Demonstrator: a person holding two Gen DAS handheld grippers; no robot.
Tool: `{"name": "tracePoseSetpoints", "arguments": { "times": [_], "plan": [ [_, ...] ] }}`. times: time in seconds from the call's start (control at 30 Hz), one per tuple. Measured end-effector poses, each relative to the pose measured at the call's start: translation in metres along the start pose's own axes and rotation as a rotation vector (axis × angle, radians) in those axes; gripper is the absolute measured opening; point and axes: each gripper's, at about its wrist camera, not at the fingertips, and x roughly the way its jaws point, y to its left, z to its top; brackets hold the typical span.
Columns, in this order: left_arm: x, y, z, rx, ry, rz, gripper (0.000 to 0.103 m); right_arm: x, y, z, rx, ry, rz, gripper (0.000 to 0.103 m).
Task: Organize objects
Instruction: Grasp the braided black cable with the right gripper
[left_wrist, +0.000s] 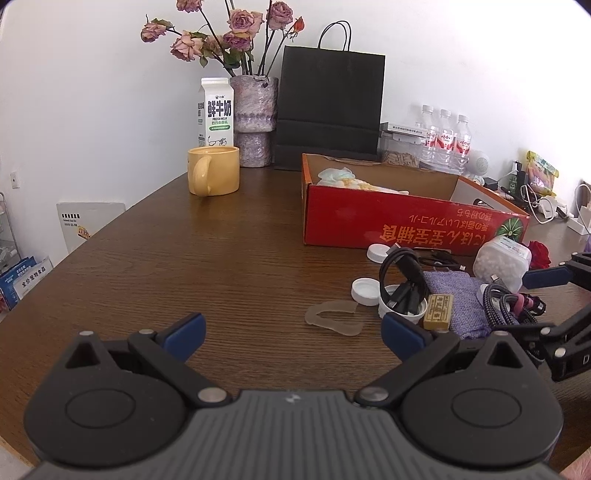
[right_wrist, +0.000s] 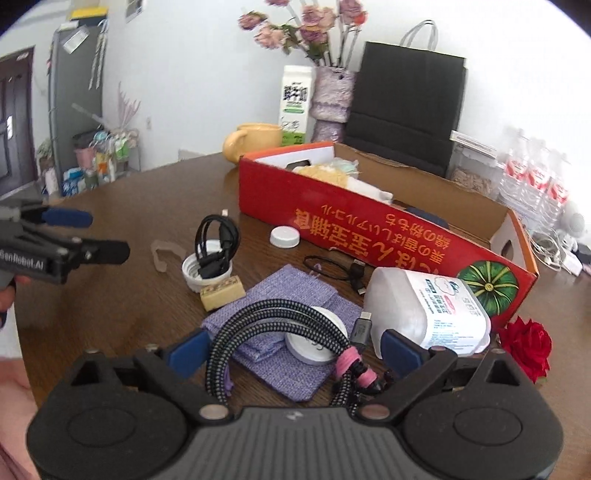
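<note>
Brown table (left_wrist: 229, 258), wood grain; red box (right_wrist: 373, 236), open top, holding pale crumpled items and a white carton, contents otherwise unclear; clear tub (right_wrist: 428, 314) on its side, white pellets inside, touching the box front; purple pouch (right_wrist: 288, 295), flat; braided cable (right_wrist: 273, 321), coiled on the pouch, lying between the fingers of the right gripper (right_wrist: 293, 349), spread wide, gripping nothing; white cap (right_wrist: 207, 271), upturned, black cable bundled in it; left gripper (left_wrist: 291, 330), wide open, empty, over bare table.
</note>
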Motion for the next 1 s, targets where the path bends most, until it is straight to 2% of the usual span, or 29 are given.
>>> {"name": "tracePoseSetpoints", "arguments": {
  "times": [0.17, 0.27, 0.33, 0.6, 0.73, 0.8, 0.83, 0.87, 0.9, 1.0],
  "plan": [
    [0.001, 0.001, 0.001, -0.004, 0.001, 0.005, 0.103, -0.028, -0.009, -0.006, 0.322, -0.082, -0.084, 0.101],
    [0.003, 0.001, 0.000, -0.009, 0.009, 0.002, 0.103, -0.034, -0.012, -0.018, 0.513, -0.059, -0.084, 0.102],
    [0.003, 0.000, -0.001, -0.008, 0.010, -0.004, 0.103, -0.028, -0.012, -0.021, 0.570, -0.029, -0.070, 0.102],
    [0.002, -0.001, -0.002, -0.009, 0.007, -0.016, 0.103, 0.012, -0.003, -0.002, 0.572, 0.030, -0.156, 0.102],
    [0.002, 0.001, -0.002, -0.014, 0.007, -0.017, 0.103, 0.027, 0.005, 0.005, 0.519, 0.054, -0.213, 0.103],
    [0.003, 0.001, -0.003, -0.017, 0.011, -0.017, 0.103, 0.030, 0.009, 0.006, 0.468, 0.064, -0.214, 0.103],
    [0.003, 0.002, -0.003, -0.019, 0.011, -0.019, 0.103, 0.030, 0.011, 0.005, 0.432, 0.068, -0.213, 0.100],
    [0.003, 0.002, -0.003, -0.019, 0.011, -0.019, 0.103, 0.030, 0.013, 0.004, 0.399, 0.068, -0.210, 0.092],
    [0.002, 0.003, -0.003, -0.021, 0.010, -0.019, 0.103, 0.028, 0.013, 0.003, 0.371, 0.065, -0.200, 0.092],
    [0.002, 0.003, -0.003, -0.024, 0.009, -0.016, 0.103, 0.020, 0.005, 0.000, 0.326, 0.071, -0.125, 0.091]
  ]
}}
